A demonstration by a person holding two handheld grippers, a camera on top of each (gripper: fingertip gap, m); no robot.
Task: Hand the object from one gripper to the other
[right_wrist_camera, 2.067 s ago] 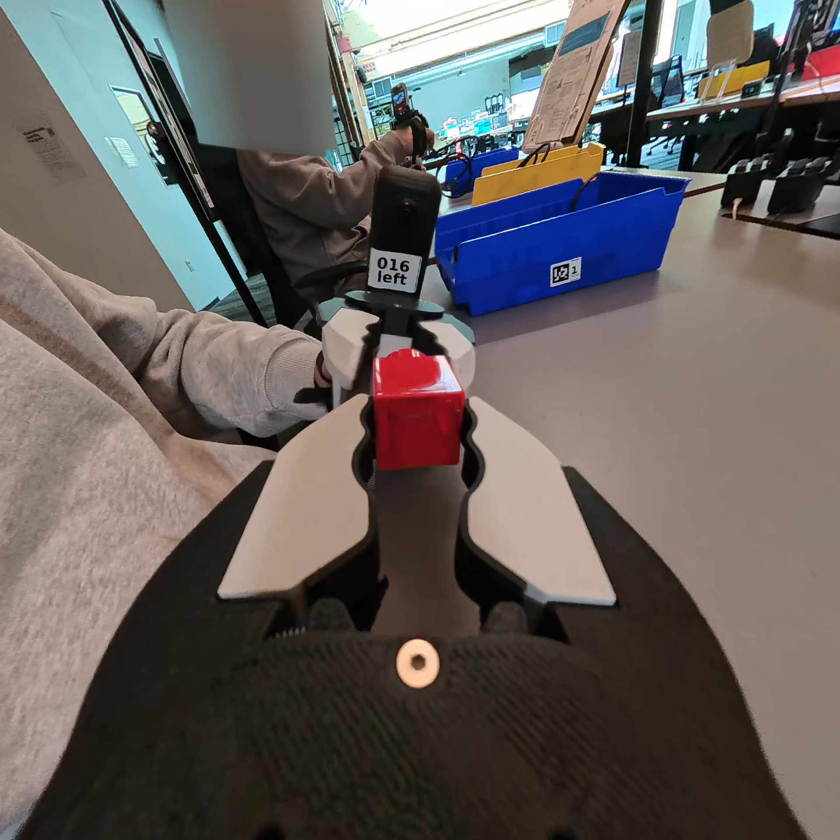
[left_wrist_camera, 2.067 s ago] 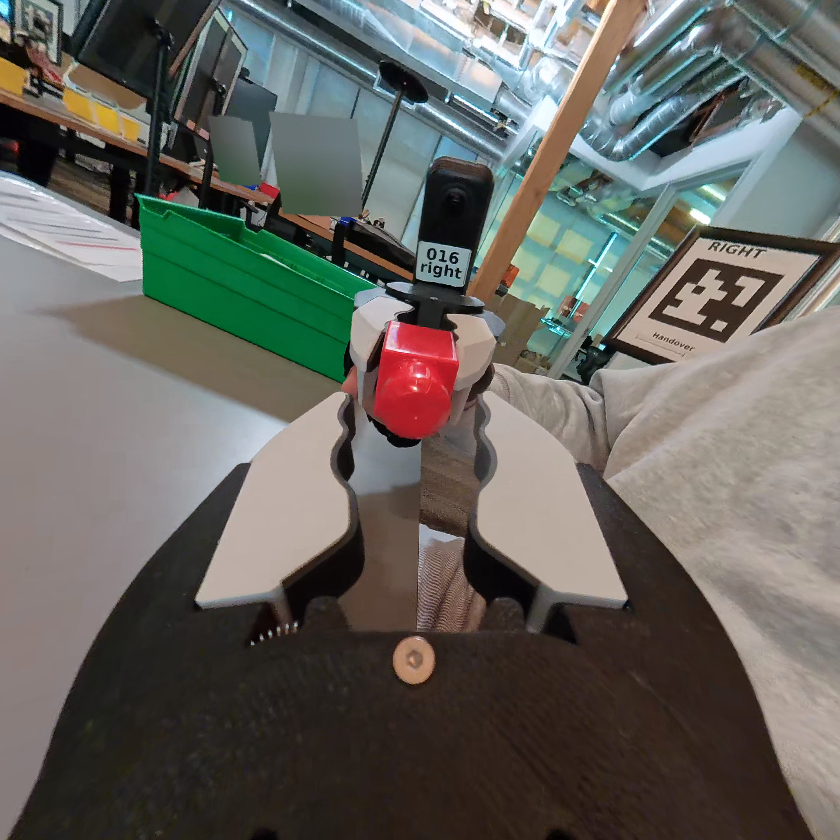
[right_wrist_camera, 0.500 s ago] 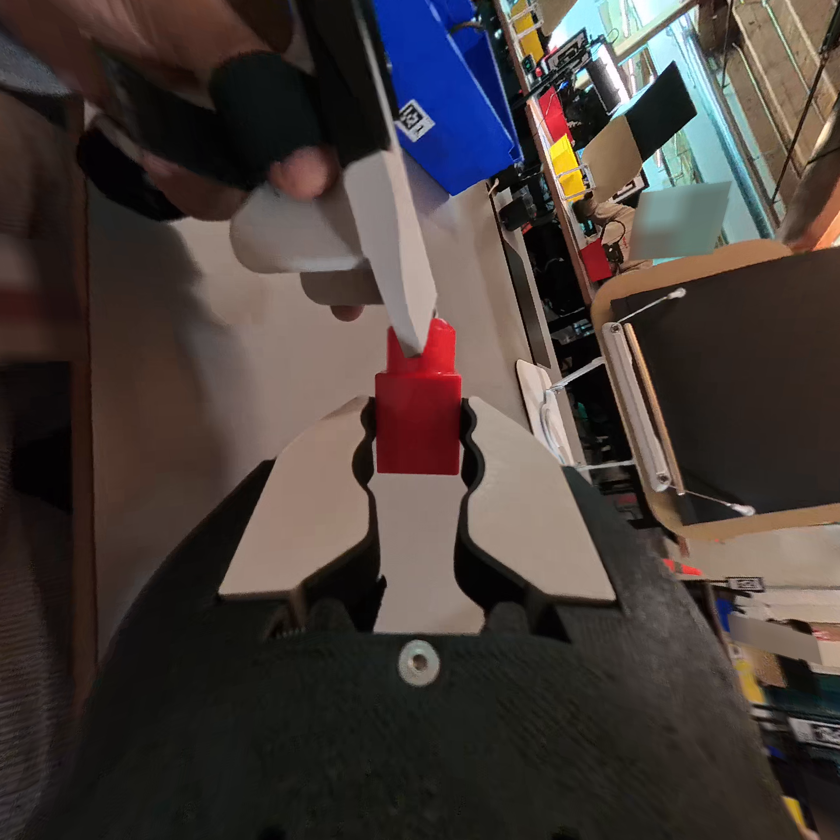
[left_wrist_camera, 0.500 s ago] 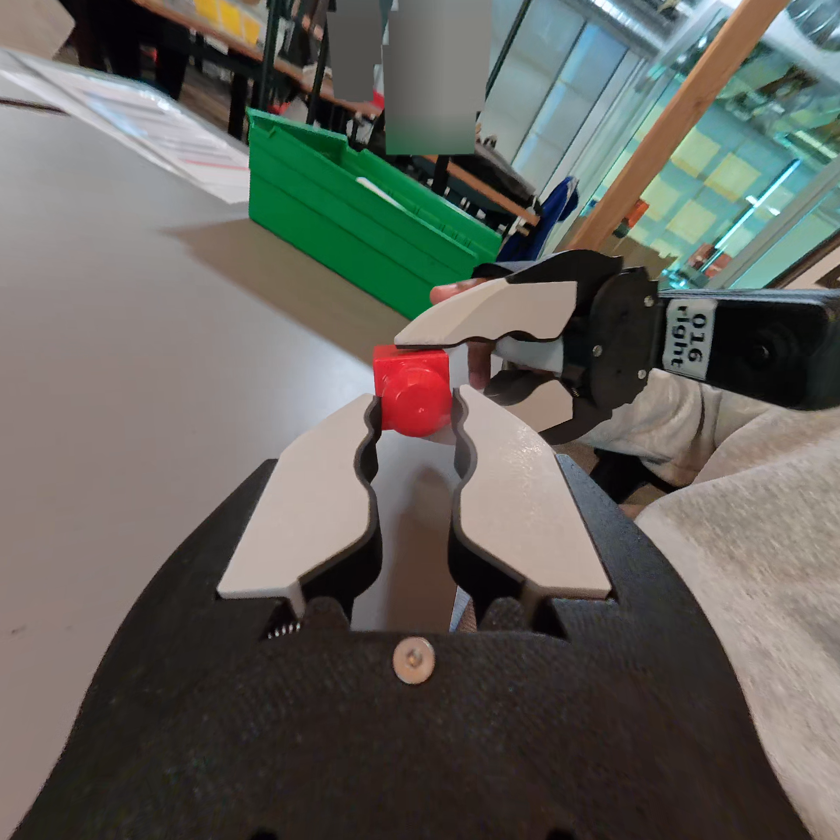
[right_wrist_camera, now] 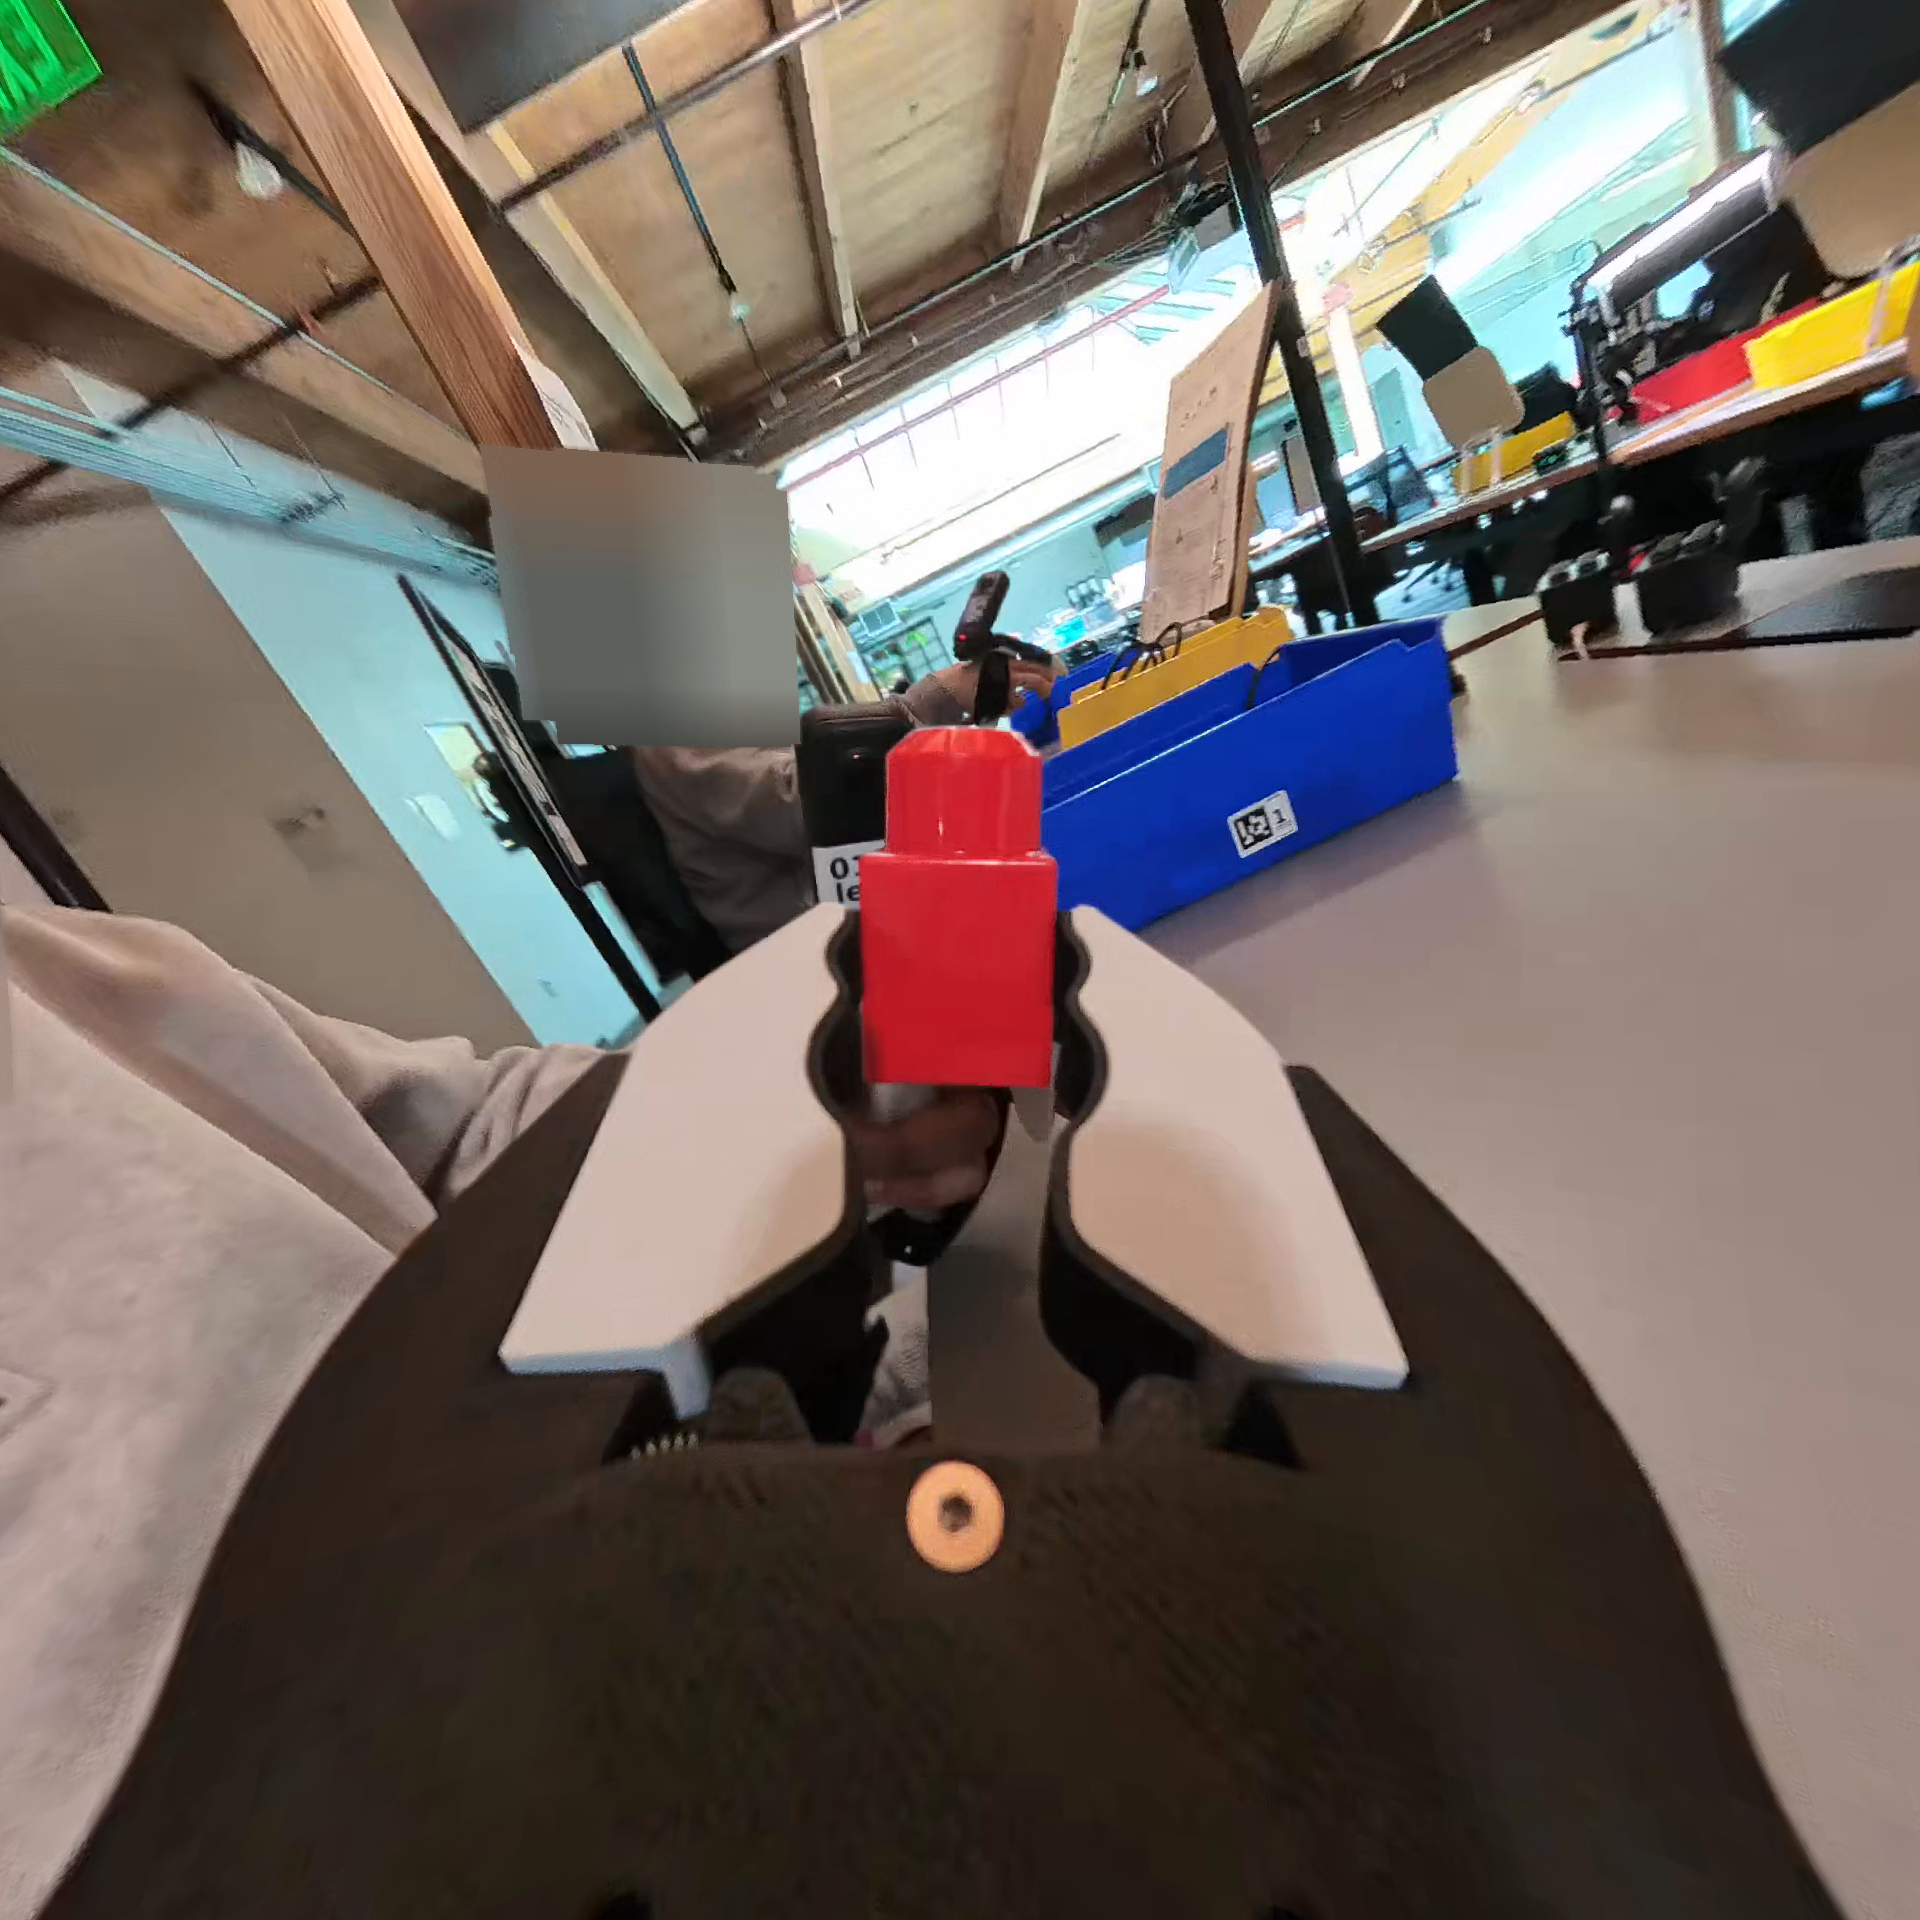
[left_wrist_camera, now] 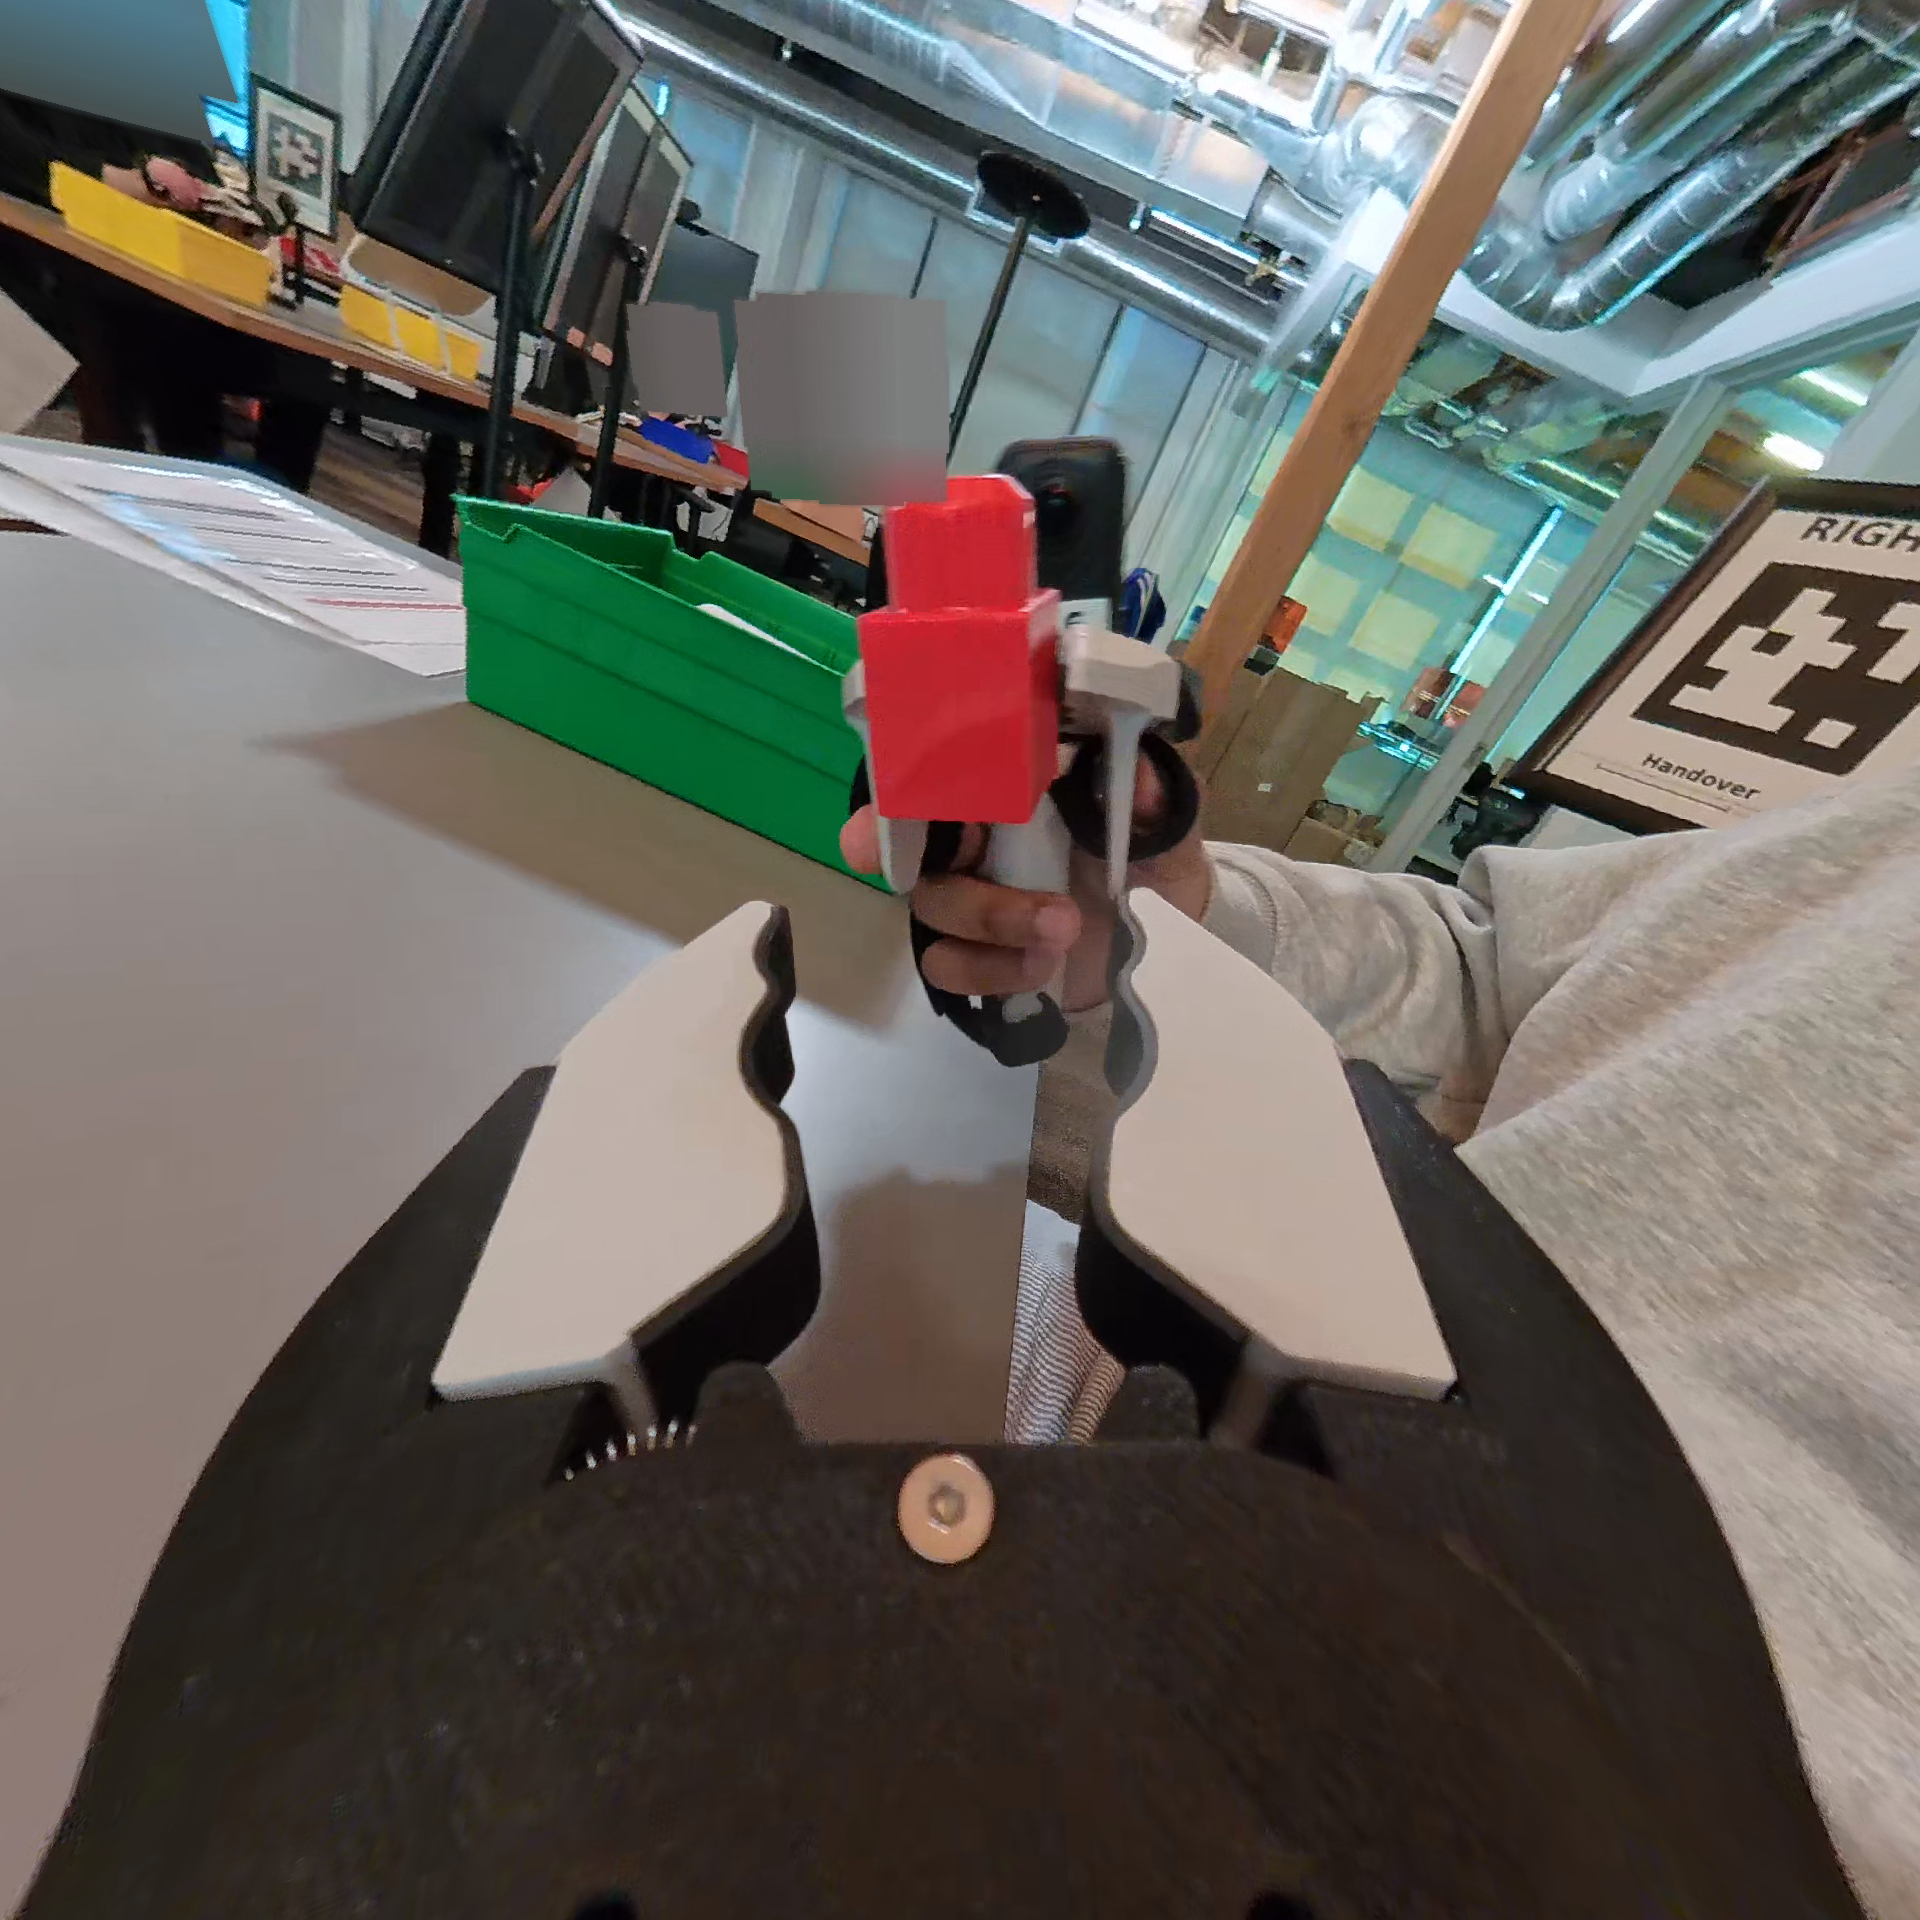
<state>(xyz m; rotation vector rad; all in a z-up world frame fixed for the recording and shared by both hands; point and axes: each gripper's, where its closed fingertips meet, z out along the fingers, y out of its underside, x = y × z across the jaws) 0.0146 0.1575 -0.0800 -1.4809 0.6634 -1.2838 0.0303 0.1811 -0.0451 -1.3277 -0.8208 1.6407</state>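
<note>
Right wrist view, table: grey table (right_wrist_camera: 1558,1039) spreads toward 3 o'clock.
Left claw: left claw (left_wrist_camera: 951,925) gapes empty, apparently ready to receive.
Right claw: right claw (right_wrist_camera: 956,977) clamps the block.
Block: red plastic block with round stud (right_wrist_camera: 956,935) held aloft at 12 o'clock, stud up.

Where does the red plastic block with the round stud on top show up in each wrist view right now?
Left wrist view: the red plastic block sits just above centre, beyond the open left gripper, apart from it.
Right wrist view: centre, clamped upright between the right gripper fingers.
Shared landmark: the grey tabletop, which runs under both grippers; the green bin shows only in the left view, the blue bin only in the right.
</note>
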